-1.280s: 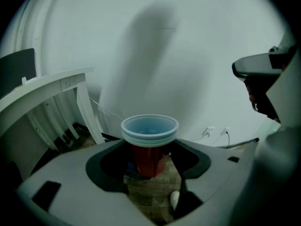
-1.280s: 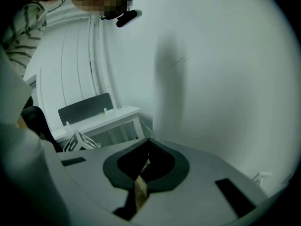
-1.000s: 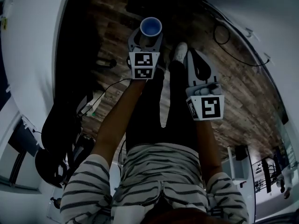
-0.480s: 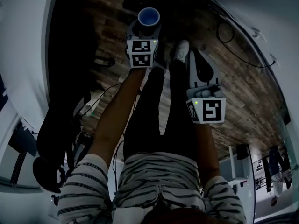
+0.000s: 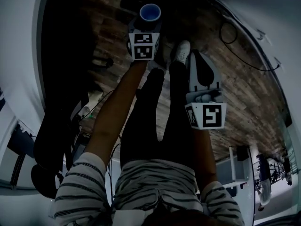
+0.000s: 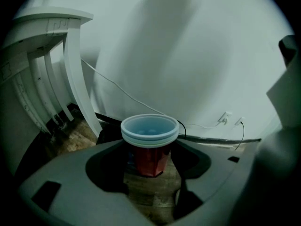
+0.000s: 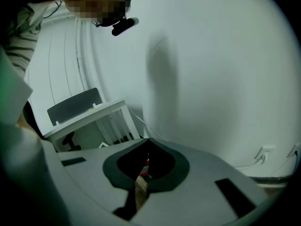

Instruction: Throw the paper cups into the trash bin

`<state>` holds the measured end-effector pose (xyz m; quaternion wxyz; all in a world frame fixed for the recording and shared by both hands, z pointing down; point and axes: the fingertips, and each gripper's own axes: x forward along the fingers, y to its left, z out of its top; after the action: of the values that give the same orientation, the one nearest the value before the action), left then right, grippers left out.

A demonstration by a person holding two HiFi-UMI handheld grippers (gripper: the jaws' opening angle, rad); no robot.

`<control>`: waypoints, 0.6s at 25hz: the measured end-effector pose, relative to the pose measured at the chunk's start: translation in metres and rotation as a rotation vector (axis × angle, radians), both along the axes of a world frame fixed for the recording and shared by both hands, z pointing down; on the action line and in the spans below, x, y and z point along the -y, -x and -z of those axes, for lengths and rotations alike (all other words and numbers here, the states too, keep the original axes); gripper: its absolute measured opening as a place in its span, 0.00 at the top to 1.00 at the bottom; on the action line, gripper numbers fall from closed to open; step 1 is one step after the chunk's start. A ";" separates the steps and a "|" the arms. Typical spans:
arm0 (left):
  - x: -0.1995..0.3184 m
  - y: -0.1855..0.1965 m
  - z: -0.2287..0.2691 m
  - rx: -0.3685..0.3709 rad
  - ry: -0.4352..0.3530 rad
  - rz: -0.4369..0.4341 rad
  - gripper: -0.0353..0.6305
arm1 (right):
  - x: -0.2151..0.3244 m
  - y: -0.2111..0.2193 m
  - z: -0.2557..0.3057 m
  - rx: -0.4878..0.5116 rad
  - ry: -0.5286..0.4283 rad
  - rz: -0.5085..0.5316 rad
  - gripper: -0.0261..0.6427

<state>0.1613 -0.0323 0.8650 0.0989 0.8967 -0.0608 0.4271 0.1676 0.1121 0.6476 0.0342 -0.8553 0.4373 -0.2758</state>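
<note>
The left claw (image 6: 149,160) was pinched on a red paper cup (image 6: 149,142), one jaw on each side of its lower wall. The cup stood upright between the jaws with its pale rim above them. That rim looked doubled, so a second cup may have been nested inside. The right claw (image 7: 142,172), beside the left one and lower, was pressed together on nothing, with only a thin slit between its jaws. Below both claws lay the wooden floor (image 5: 244,79), well apart from the cup. Ahead of the left claw rose a plain wall (image 6: 188,55) with a cable (image 6: 117,88) trailing down it. A white counter (image 6: 51,20) stood off to that claw's left. No trash bin could be made out in any view, so the step in hand seemed to be the carry. To do it well, the grip would need to be firm but not hard enough to buckle the thin wall. The cup should stay level so any nested one does not slip out. The jaws should spread only once the cup hangs squarely over the bin's opening.
</note>
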 end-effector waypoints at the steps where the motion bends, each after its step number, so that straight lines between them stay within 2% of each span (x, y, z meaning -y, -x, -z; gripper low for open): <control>1: 0.001 -0.001 -0.005 0.007 0.000 -0.001 0.50 | 0.000 -0.001 -0.002 0.003 0.001 -0.005 0.95; 8: 0.003 -0.007 -0.045 0.056 -0.045 -0.059 0.50 | -0.003 -0.003 -0.015 0.024 0.006 -0.025 0.95; 15: 0.002 -0.021 -0.082 0.107 -0.046 -0.117 0.50 | -0.008 -0.002 -0.029 0.044 0.006 -0.043 0.94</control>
<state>0.1823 -0.0339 0.9467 0.0499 0.8766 -0.0233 0.4781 0.1697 0.1206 0.6763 0.0472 -0.8582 0.4173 -0.2951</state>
